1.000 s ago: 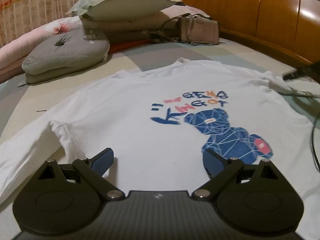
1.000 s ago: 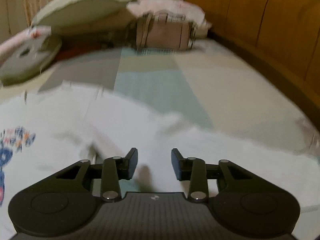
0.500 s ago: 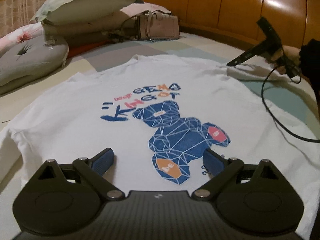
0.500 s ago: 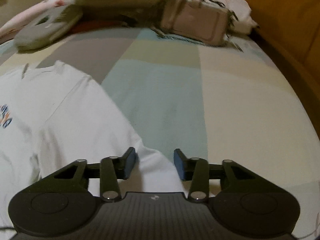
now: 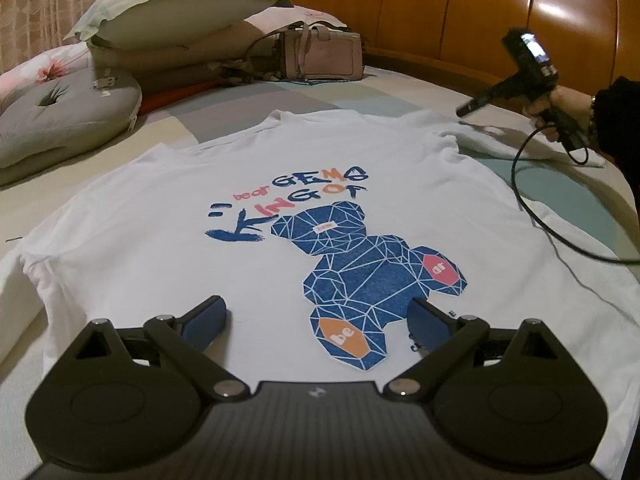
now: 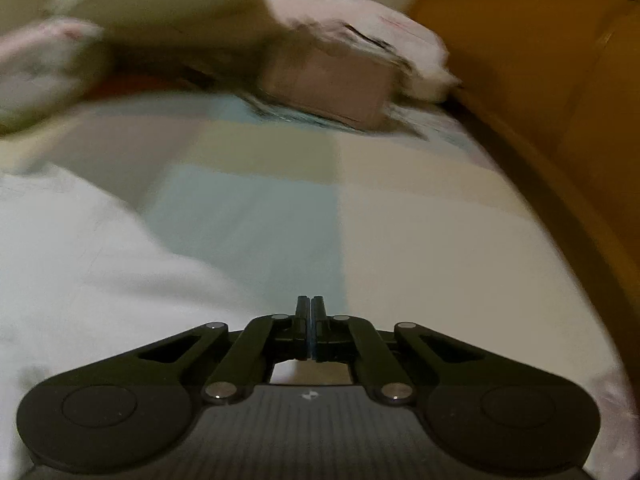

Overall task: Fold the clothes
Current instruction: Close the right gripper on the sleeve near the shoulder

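Left wrist view: we hold the left gripper [image 5: 318, 316] low over the hem end of a white shirt [image 5: 168, 216], its blue-padded fingers [image 5: 206, 316] spread wide with nothing between them.
Shirt: it lies flat, print side up, on the bed [image 5: 404, 92], collar toward the pillows; the print is a blue bear [image 5: 360, 272] with lettering above it.
Right sleeve: it stretches toward the headboard [image 5: 500, 20] side of the bed, where our right gripper [image 5: 472, 106] hangs just over the sleeve's far part; from here we cannot tell whether it touches the cloth.
Right hand: the hand [image 5: 554, 108], in a dark sleeve, grips the handle, and a black cable [image 5: 532, 216] trails across the shirt.
Right wrist view: blurred (heavily so), yet the right gripper [image 6: 311, 312] shows its jaws pressed together; we cannot tell whether any cloth is pinched, though white shirt [image 6: 80, 272] fills the lower left.
Head of bed: a grey cushion [image 5: 60, 116], stacked pillows [image 5: 176, 12] and a pink handbag [image 5: 322, 56] sit beyond the collar.
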Motion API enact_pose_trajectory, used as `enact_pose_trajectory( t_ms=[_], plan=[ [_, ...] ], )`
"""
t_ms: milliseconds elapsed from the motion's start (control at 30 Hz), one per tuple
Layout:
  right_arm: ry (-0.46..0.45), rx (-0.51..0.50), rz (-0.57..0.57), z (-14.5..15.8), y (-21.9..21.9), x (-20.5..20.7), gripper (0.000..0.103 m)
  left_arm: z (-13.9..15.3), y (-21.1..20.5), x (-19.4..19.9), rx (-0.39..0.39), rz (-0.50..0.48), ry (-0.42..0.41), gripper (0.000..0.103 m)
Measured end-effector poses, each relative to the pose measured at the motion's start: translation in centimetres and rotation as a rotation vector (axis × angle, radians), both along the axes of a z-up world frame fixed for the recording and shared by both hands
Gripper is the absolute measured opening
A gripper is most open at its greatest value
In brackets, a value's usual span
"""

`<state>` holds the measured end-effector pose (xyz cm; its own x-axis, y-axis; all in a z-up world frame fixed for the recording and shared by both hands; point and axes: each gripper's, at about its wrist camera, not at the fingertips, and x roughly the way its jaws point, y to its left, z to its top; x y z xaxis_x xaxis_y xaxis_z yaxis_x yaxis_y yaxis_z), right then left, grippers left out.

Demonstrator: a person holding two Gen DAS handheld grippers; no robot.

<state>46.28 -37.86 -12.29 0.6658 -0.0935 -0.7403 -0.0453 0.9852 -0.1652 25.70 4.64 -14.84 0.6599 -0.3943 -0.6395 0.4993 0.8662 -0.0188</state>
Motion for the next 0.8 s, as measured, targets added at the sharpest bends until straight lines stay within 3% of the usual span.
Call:
enact_pose_trajectory(
  t_ms=[100, 200, 333, 367, 400, 467, 633, 700, 800],
  plan=[
    [-0.055, 0.010, -0.042, 0.8, 0.1, -0.8, 0.006, 0.1, 0.2, 0.0, 0.000, 0.009, 0.000, 0.097],
    [-0.120, 0.116, -0.018, 2.9, 0.9, -2.5, 0.013, 0.2, 0.4, 0.1, -0.004, 0.023, 0.002, 0.097],
    [-0.083, 0.193, 0.084, 4.6, 4.2, -2.1, 0.017, 0.3, 0.4, 0.1, 0.003, 0.027, -0.003, 0.097],
    [-0.067, 0.198, 0.115, 4.7, 5.3, -1.6, 0.023, 0.3, 0.4, 0.1, 0.003, 0.028, -0.003, 0.097],
    [-0.056, 0.193, 0.148, 4.5, 6.6, -1.0, 0.035, 0.3, 0.5, 0.1, 0.001, 0.029, -0.002, 0.097],
    [-0.046, 0.155, 0.211, 3.8, 9.3, 0.3, 0.048, 0.3, 0.6, 0.2, -0.003, 0.034, 0.000, 0.097],
    [0.089, 0.050, 0.273, 0.8, 14.1, 3.7, 0.043, 0.5, 1.1, 0.4, -0.015, 0.044, 0.005, 0.097],
    [0.061, 0.013, 0.265, -0.4, 14.9, 3.9, 0.044, 0.5, 1.1, 0.4, -0.018, 0.041, 0.006, 0.097],
    [0.015, 0.099, 0.185, -0.7, 14.0, 5.5, 0.052, 0.4, 1.0, 0.4, -0.012, 0.036, 0.008, 0.097]
  ],
)
